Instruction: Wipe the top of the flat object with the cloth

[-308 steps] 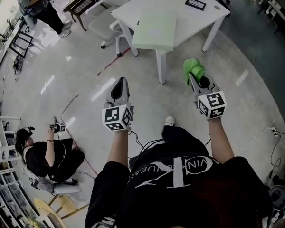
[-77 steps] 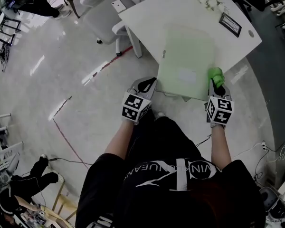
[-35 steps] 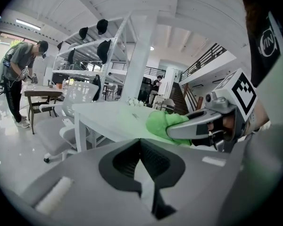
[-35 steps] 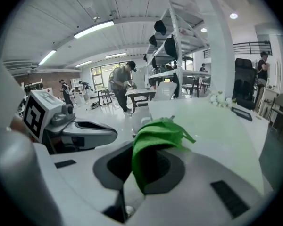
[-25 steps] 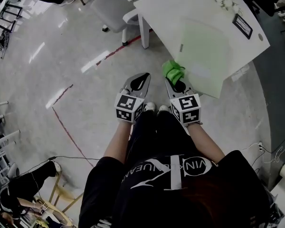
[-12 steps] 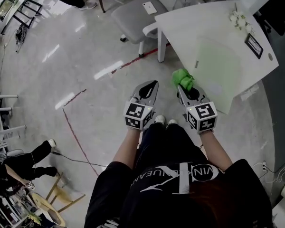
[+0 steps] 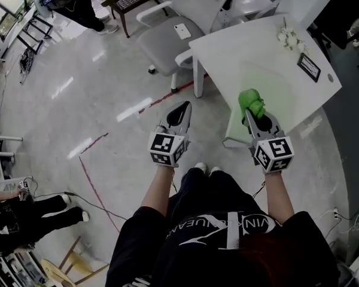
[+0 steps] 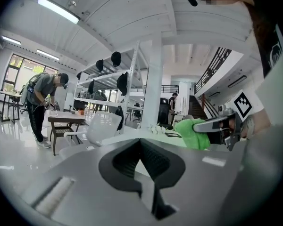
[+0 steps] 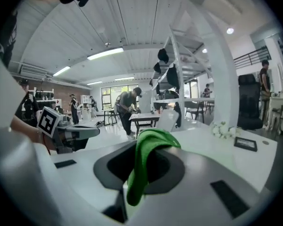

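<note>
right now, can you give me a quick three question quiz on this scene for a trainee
1. True or false: the left hand-held gripper holds the bright green cloth.
2. In the head view, the cloth sits over: A) the pale green flat mat; B) the grey chair; C) the floor.
3. What do the left hand-held gripper's jaws hold?
Key: 1 false, the right hand-held gripper holds it. 2 A. 3 nothing; they are shut and empty.
</note>
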`<state>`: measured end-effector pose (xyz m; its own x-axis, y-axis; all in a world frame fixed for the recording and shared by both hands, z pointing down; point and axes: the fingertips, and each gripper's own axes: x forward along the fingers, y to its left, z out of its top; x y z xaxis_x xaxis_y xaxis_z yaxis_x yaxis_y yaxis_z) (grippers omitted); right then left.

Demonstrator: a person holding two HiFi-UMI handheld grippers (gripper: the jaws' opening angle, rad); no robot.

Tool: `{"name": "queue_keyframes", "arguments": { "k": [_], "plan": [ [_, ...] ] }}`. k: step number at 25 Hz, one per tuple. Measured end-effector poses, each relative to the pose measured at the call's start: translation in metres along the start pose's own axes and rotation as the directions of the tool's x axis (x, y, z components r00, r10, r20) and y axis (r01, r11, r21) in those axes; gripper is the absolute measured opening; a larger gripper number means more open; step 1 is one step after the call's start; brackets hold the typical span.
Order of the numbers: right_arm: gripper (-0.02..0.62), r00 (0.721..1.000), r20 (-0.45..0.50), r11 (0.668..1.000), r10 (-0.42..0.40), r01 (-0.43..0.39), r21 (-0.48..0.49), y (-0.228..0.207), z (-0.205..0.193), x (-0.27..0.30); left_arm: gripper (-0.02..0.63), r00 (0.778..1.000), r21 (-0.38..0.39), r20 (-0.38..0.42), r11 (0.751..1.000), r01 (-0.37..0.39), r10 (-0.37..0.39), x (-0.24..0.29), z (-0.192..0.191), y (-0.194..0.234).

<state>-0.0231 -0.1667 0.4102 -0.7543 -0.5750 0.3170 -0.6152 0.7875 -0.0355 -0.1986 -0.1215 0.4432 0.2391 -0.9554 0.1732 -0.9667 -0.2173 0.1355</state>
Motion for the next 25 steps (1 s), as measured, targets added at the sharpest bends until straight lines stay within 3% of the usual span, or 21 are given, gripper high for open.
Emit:
{"name": "queue_keyframes", "arguments": {
  "k": [10, 25],
  "plan": [
    [0.037, 0.978, 0.077, 0.981, -0.195, 0.194, 0.027, -0.074, 0.023, -0.063, 0.011, 0.995, 0.014, 0.093, 1.0, 0.025, -0.026, 0.023, 0.057, -0.004],
    [0.037, 0.962, 0.118, 0.969, -0.246, 0.247, 0.007, -0.094, 0.038, -0.099, 0.011, 0.988, 0.062, 0.125, 0.995, 0.084, -0.091, 0.047, 0.091, -0.032]
  ]
}}
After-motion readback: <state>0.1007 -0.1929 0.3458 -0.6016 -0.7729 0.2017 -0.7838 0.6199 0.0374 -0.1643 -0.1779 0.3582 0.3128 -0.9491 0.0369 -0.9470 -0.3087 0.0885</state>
